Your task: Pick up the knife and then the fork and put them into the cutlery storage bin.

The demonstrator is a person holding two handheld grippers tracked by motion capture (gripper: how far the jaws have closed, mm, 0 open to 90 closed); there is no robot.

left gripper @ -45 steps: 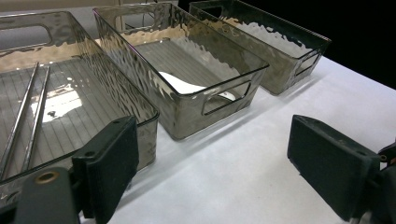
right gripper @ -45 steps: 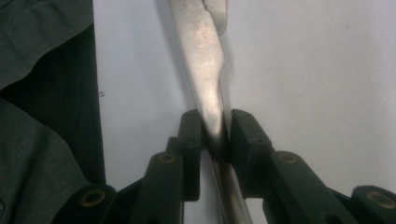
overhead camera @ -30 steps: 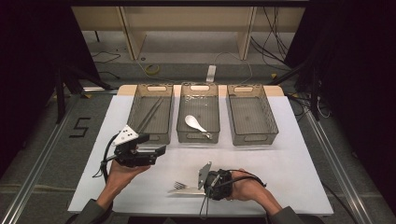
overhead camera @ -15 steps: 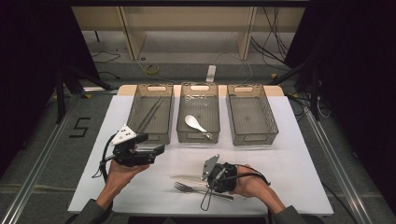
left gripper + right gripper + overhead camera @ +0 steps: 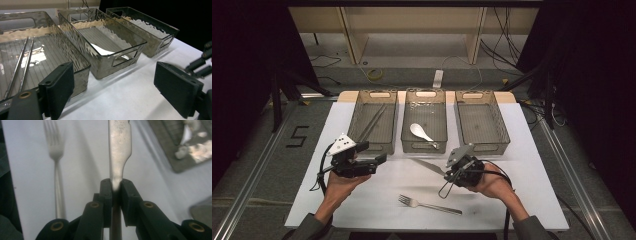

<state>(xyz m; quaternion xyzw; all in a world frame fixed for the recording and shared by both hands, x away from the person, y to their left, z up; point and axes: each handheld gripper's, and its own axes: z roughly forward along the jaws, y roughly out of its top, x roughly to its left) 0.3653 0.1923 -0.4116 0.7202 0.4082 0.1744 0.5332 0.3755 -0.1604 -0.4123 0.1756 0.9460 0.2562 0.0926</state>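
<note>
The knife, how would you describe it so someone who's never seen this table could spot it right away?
On the white table, look in front of the middle bin, the one holding a white spoon. The knife is clamped in the right gripper, its blade pointing left. Unlike the fork lying flat nearer the person, it is held up off the table.

Knife (image 5: 119,147) dull speckled metal; bins (image 5: 105,50) glossy rippled smoky plastic.

Grey floor (image 5: 257,165) marked "5", wooden shelving (image 5: 412,25) behind the table, dark surroundings
</note>
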